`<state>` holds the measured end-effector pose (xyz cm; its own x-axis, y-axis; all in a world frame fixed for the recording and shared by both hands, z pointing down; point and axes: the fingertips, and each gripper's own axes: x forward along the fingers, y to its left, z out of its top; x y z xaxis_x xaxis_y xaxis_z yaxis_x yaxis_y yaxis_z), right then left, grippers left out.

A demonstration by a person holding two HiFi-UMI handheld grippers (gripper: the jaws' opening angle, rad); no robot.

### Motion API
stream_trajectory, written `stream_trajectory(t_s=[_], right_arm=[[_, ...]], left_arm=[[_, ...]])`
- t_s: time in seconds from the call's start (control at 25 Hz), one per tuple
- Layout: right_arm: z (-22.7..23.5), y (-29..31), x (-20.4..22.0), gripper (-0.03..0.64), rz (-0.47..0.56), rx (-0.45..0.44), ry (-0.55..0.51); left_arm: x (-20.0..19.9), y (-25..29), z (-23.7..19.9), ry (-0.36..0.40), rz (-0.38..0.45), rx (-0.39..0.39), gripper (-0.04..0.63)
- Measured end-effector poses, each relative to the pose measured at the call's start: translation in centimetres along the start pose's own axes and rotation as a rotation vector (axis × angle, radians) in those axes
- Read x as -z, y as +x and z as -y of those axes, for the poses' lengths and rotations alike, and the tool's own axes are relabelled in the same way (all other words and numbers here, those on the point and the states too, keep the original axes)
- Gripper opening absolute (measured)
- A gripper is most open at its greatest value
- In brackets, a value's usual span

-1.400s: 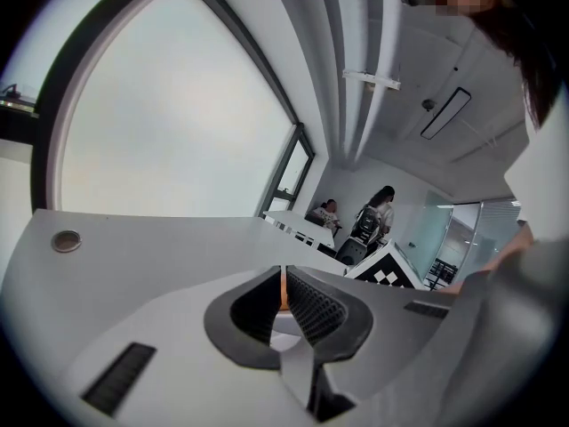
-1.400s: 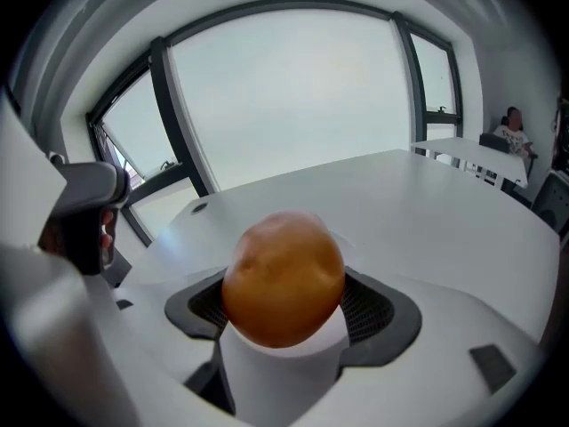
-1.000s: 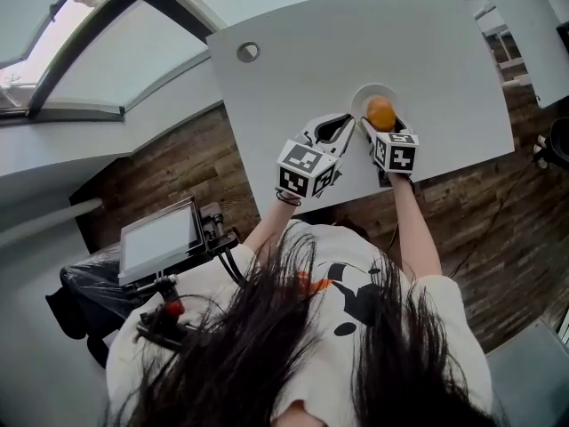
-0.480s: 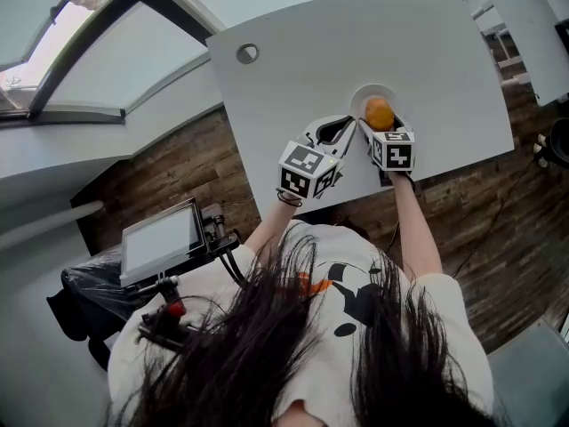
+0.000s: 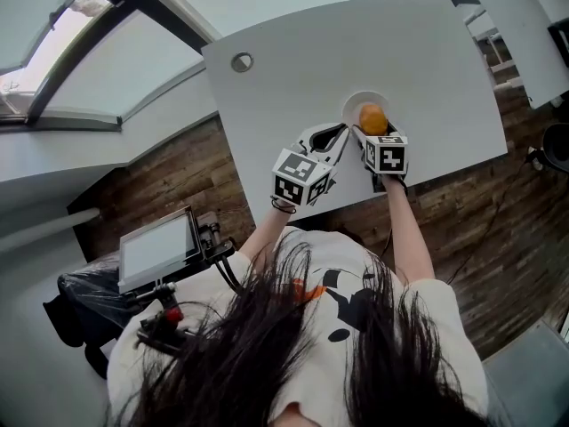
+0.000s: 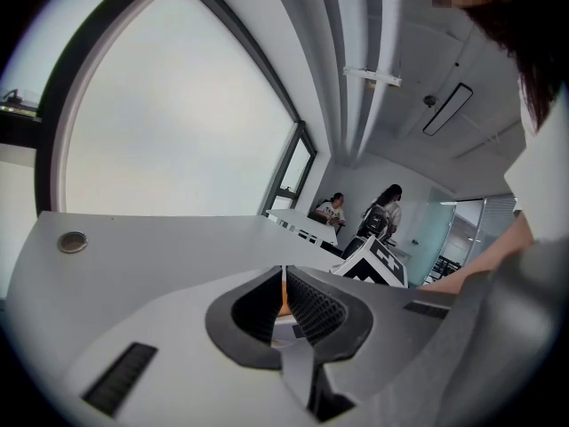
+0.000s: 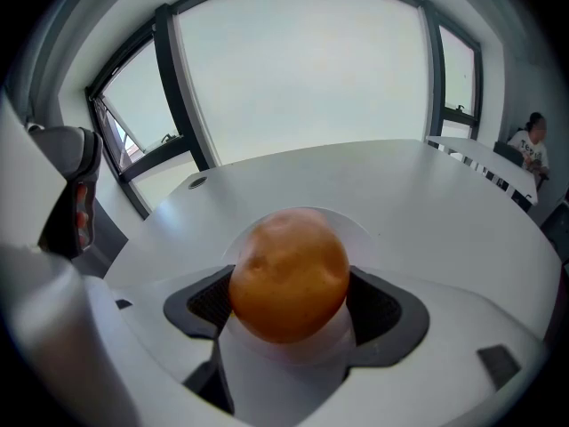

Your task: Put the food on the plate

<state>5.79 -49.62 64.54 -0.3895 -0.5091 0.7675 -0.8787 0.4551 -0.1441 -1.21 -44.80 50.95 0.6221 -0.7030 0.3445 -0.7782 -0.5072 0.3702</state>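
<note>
An orange, round food item [image 7: 289, 274] sits between the jaws of my right gripper [image 7: 293, 304], which is shut on it. Under it lies a white plate [image 7: 363, 228], and the orange is over the plate's near part. In the head view the orange [image 5: 372, 118] and plate [image 5: 357, 102] are near the front edge of the white table [image 5: 427, 60], with the right gripper [image 5: 374, 132] just behind them. My left gripper [image 5: 327, 136] hovers to the plate's left, jaws shut with nothing between them. In its own view the left gripper [image 6: 283, 302] points across the tabletop.
A round grommet hole [image 5: 242, 61] sits at the table's far left corner. The table's front edge runs just under both grippers. Another white table [image 5: 524, 25] stands at the right. A screen on a stand [image 5: 158, 247] is on the floor at left. People [image 6: 382, 212] are far behind.
The head view has shifted slightly. The right gripper with the orange has edged a little farther over the plate. The left gripper has stayed beside it.
</note>
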Motion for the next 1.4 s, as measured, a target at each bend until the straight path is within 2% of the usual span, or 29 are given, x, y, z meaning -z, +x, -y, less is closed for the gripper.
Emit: stream_trajectory(t_s=[0.32,0.52,0.68,0.96,1.08,1.12,1.16,1.24,1.28,1.4], right_arm=[[0.6,-0.8,-0.2,0.368,0.01,0.028,0.047],[0.3,-2.1,-0.8,0.368,0.056,0.007,0.147],[-0.5,-4.3,-1.8,0.368,0.119,-0.004,0.158],[-0.9,-12.1,-2.0,0.367,0.299,-0.094,0.219],[-1.1,-16.3,0.9,0.365,0.343,-0.097,0.225],[-0.9,-18.1,2.6,0.302,0.364,-0.084,0.229],[-0.7,-19.9,4.3,0.273,0.389,-0.07,0.238],[-0.5,-22.8,6.8,0.273,0.431,-0.063,0.256],[-0.5,-23.5,7.2,0.273,0.442,-0.067,0.26],[-0.8,-24.0,6.1,0.191,0.458,-0.075,0.255]], left_arm=[[-0.1,0.0,0.1,0.008,0.001,0.004,0.011],[-0.3,0.1,0.2,0.015,0.006,0.014,0.012],[-0.6,0.0,0.5,0.013,0.015,0.024,0.011],[-0.6,-0.3,5.7,0.061,0.037,0.039,0.011],[1.2,-1.6,10.0,0.083,0.041,0.056,0.011],[2.1,-2.2,12.0,0.098,0.044,0.064,0.011],[2.9,-2.8,14.1,0.118,0.047,0.075,0.012],[3.9,-3.7,17.4,0.156,0.057,0.092,0.011],[4.0,-3.9,18.1,0.164,0.063,0.092,0.011],[3.1,-3.7,17.4,0.153,0.077,0.078,0.011]])
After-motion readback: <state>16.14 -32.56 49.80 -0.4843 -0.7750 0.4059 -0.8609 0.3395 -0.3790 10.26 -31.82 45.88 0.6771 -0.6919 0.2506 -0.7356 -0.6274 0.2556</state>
